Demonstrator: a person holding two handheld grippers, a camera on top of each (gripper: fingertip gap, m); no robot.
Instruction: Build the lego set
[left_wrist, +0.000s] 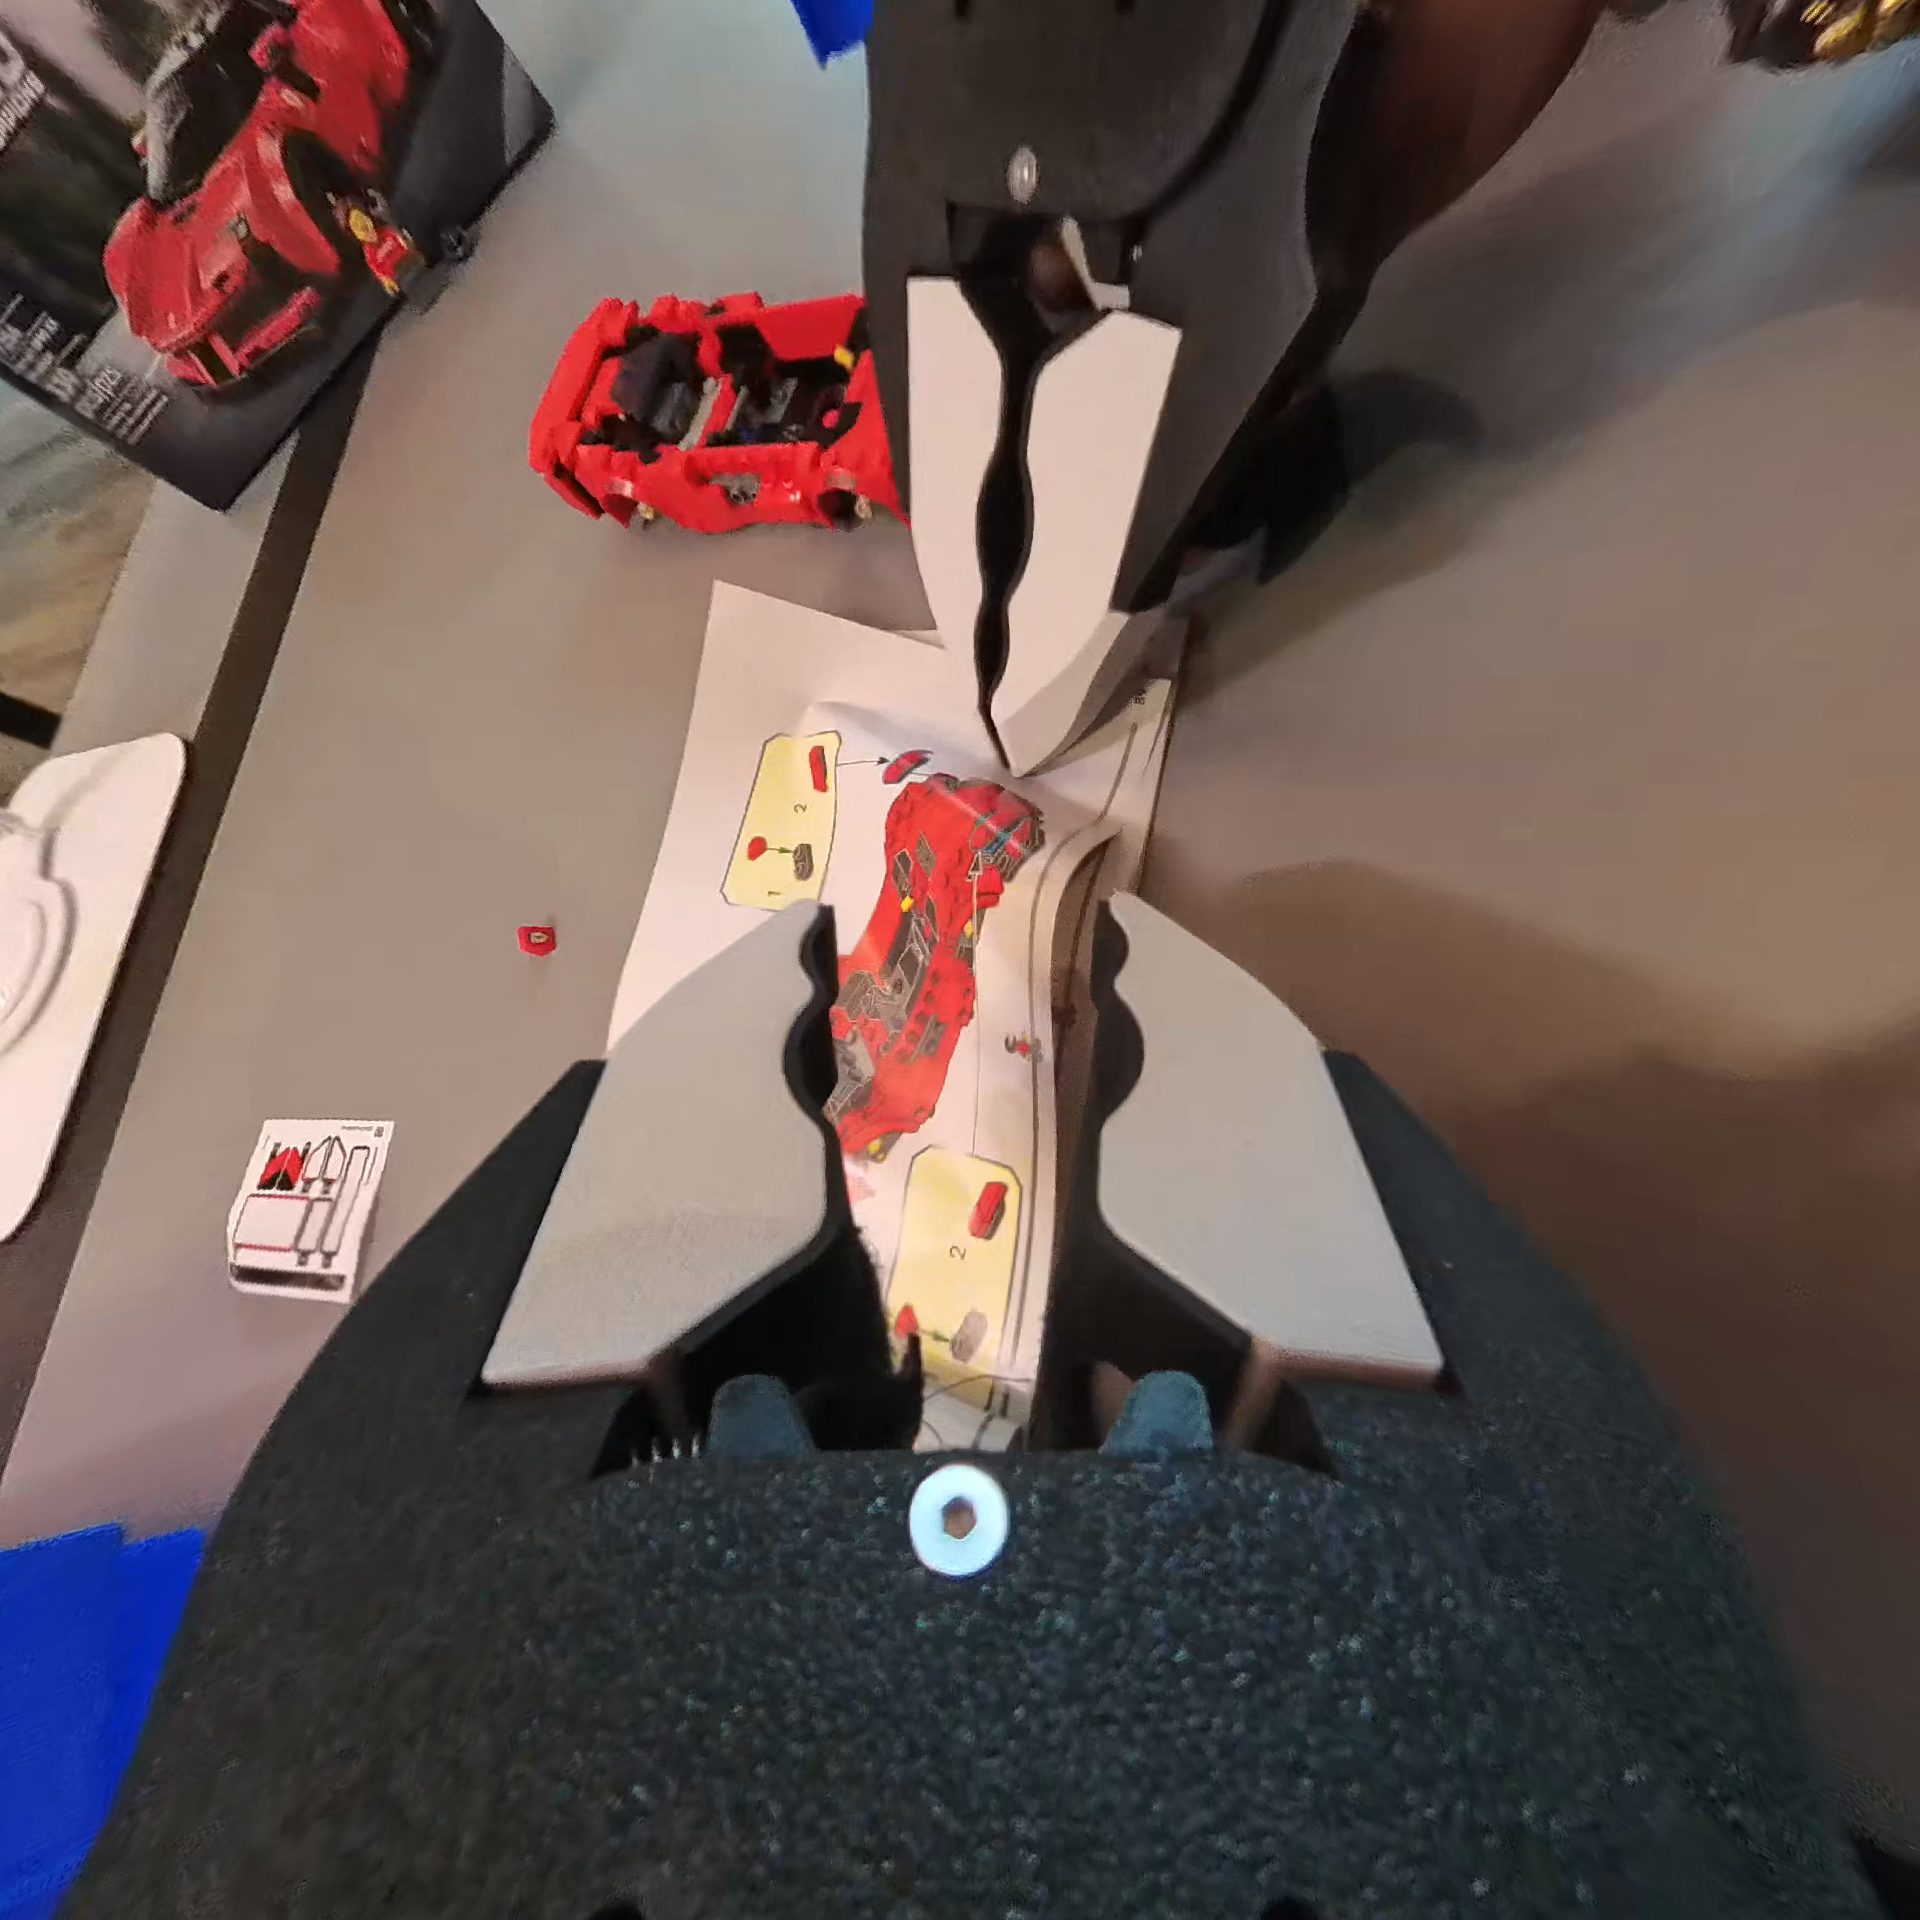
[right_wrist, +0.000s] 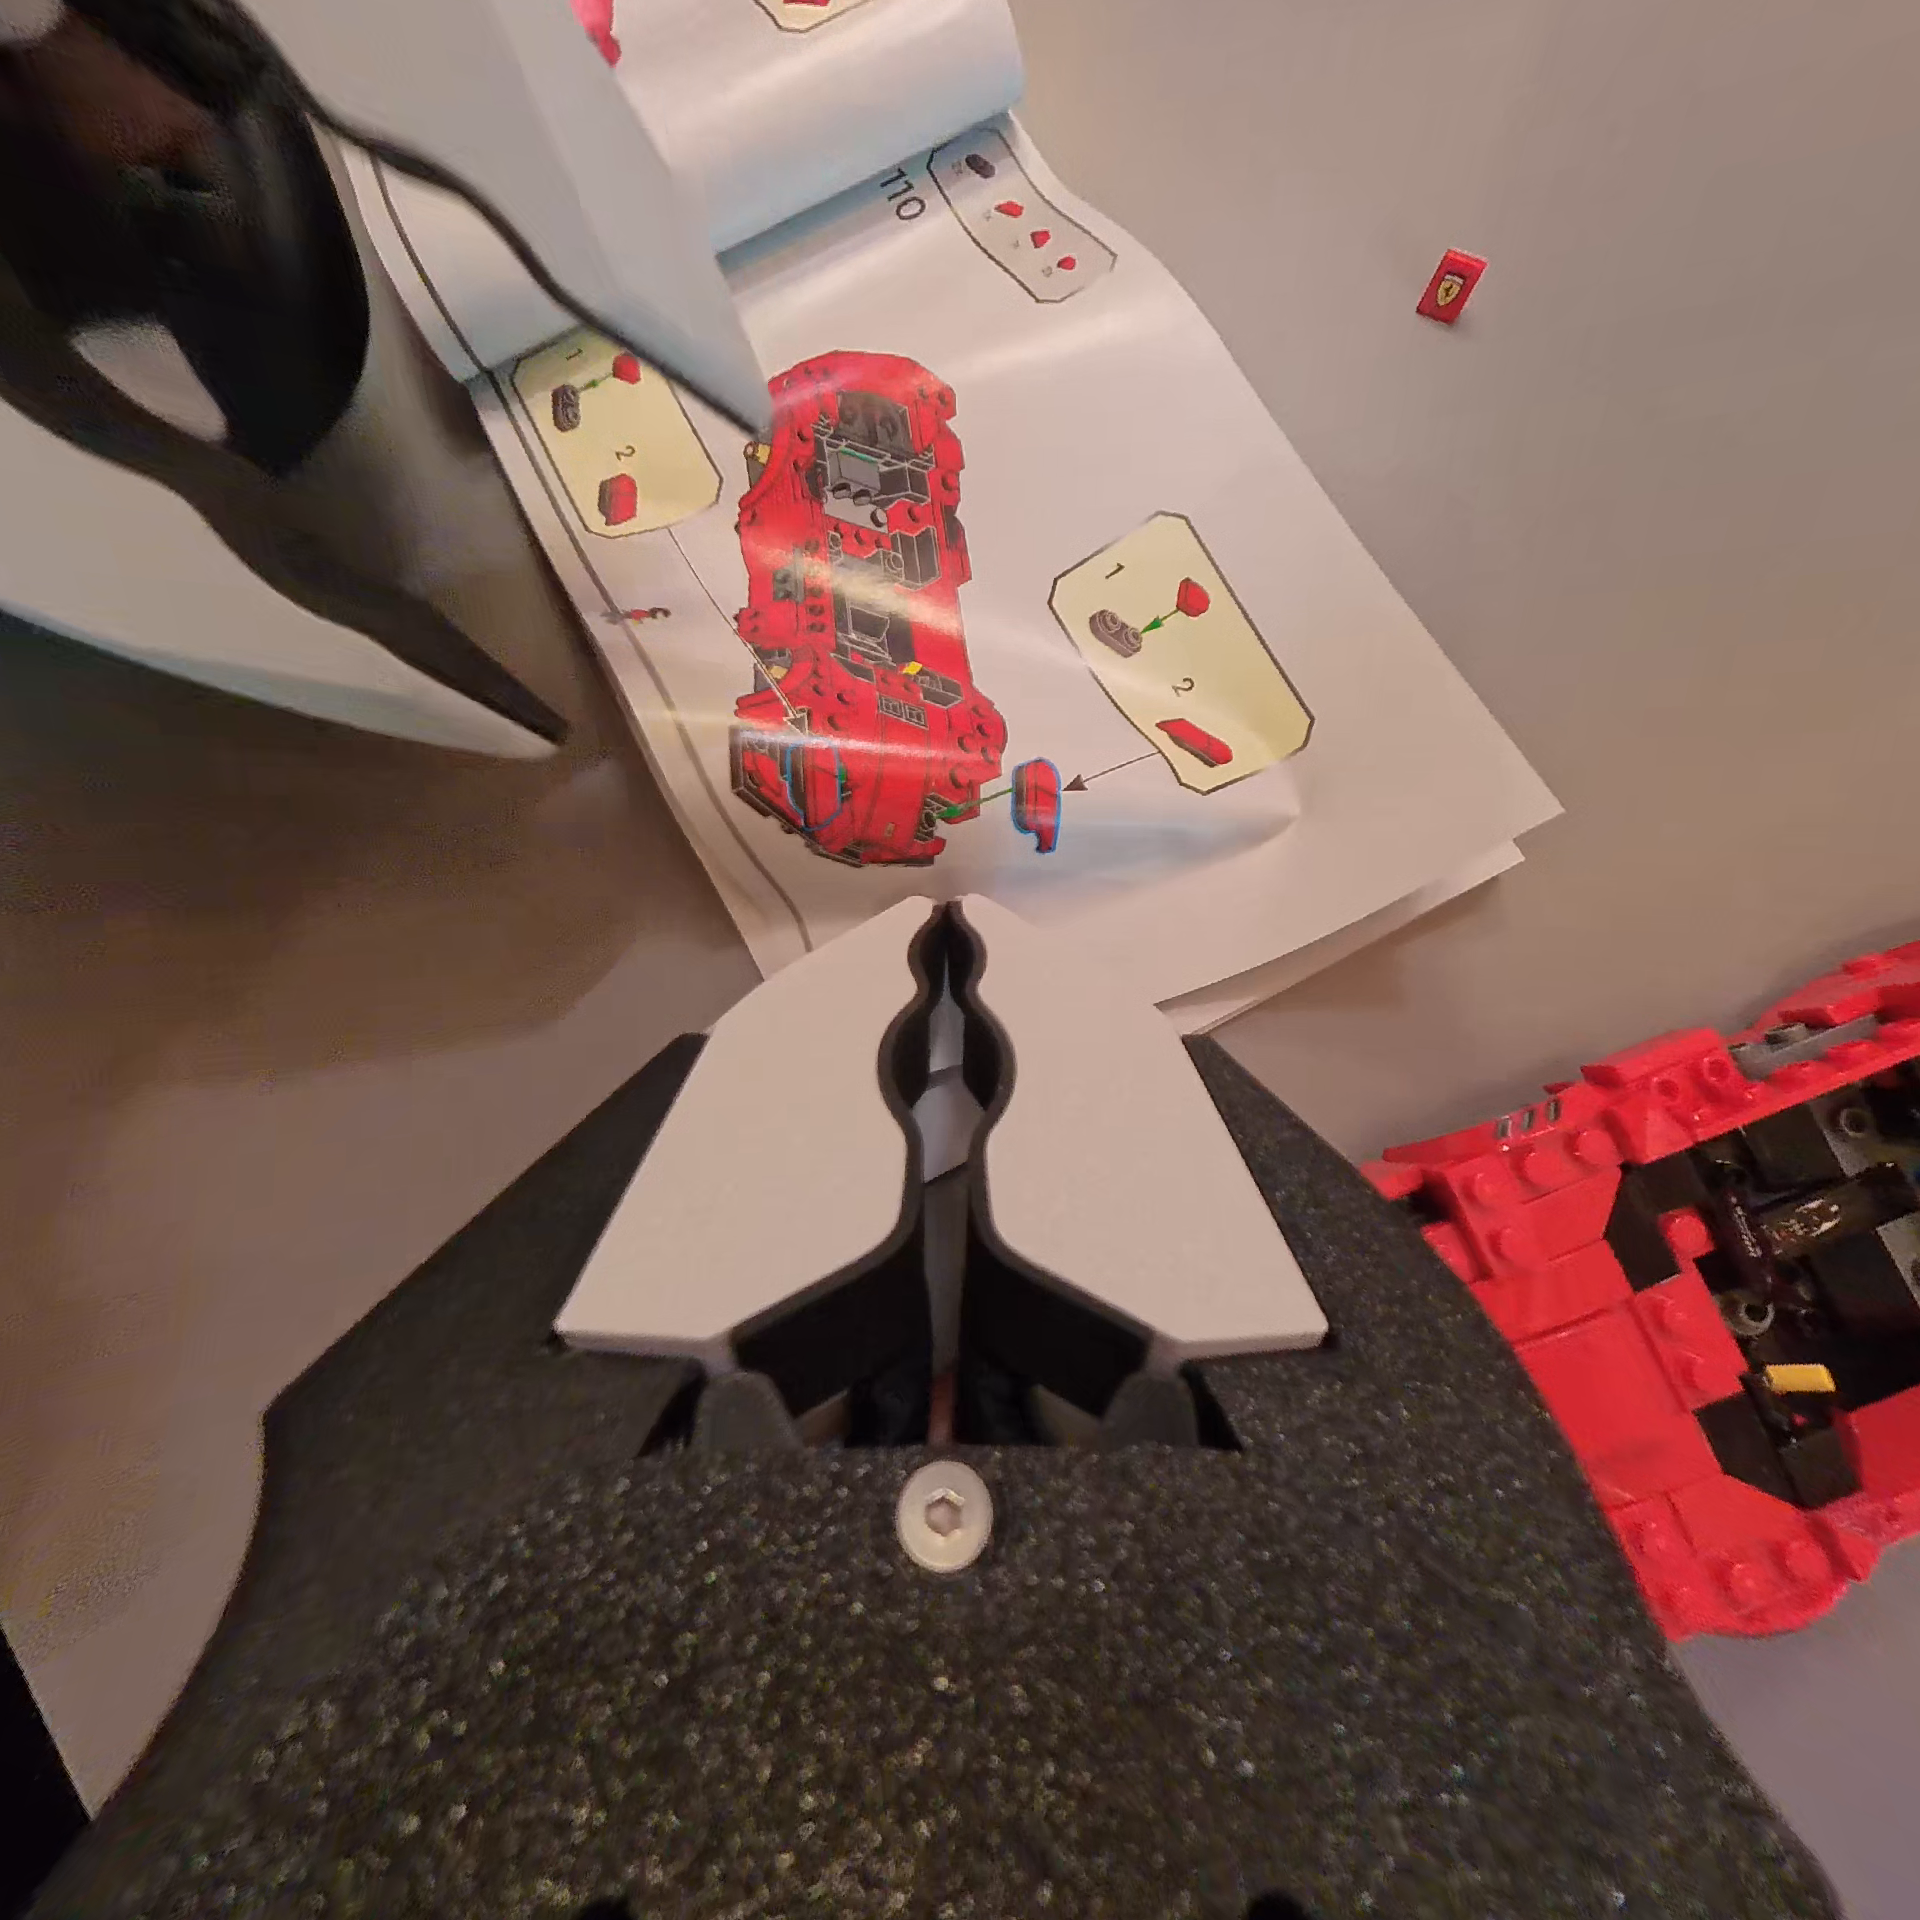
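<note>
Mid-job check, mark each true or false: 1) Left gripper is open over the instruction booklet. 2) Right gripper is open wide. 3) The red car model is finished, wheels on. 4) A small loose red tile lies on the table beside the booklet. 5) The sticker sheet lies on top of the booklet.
1) True: the left gripper is open above the instruction booklet.
2) False: the right gripper has its fingertips together at the booklet's edge.
3) False: the red car model is partly built, no wheels fitted.
4) True: small red tile.
5) False: the sticker sheet lies on the table, apart from the booklet.
</note>
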